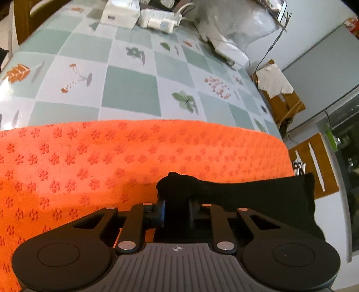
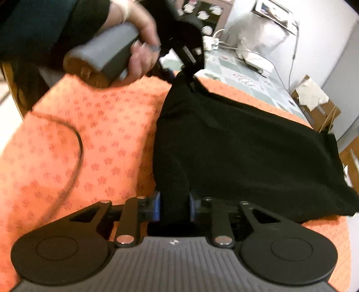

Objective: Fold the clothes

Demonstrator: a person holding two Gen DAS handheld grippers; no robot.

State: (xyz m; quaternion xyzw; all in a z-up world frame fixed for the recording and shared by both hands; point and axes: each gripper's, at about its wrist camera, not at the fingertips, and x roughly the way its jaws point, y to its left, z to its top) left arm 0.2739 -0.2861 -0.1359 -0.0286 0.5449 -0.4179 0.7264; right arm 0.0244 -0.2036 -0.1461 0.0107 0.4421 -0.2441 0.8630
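One garment: your black cloth (image 2: 246, 152) lies spread over the orange mat (image 2: 107, 134), stretched between your two tools and partly lifted at both held ends.
Garment position: it covers the right part of the mat in the right wrist view; its far right corner reaches the mat's edge near the desk's edge.
Right tongs (image 2: 174, 205): closed on a bunched fold of the black cloth, blue-padded fingers (image 2: 156, 206) pressed against it on both sides.
Left tongs (image 1: 177, 209): closed on another bunch of the black cloth (image 1: 246, 197), which rises as a dark lump between the fingers and trails off to the right.
Left hand (image 2: 139, 49): you grip the grey handle of the left tool above the mat; this part is motion-blurred.
Mat: orange, embossed with small flower marks, lying on the desk (image 1: 132, 89) under the cloth.
Cable (image 2: 76, 143): a dark cord curves across the mat's left part.
Desk covering: green and white checks with leaf and flower prints.
Far desk end: white boxes (image 1: 121, 12), a white adapter with cord (image 1: 159, 19), and a grey-white plastic bag (image 1: 237, 22).
Beside desk: wooden chair (image 1: 285, 101) carrying white crumpled paper.
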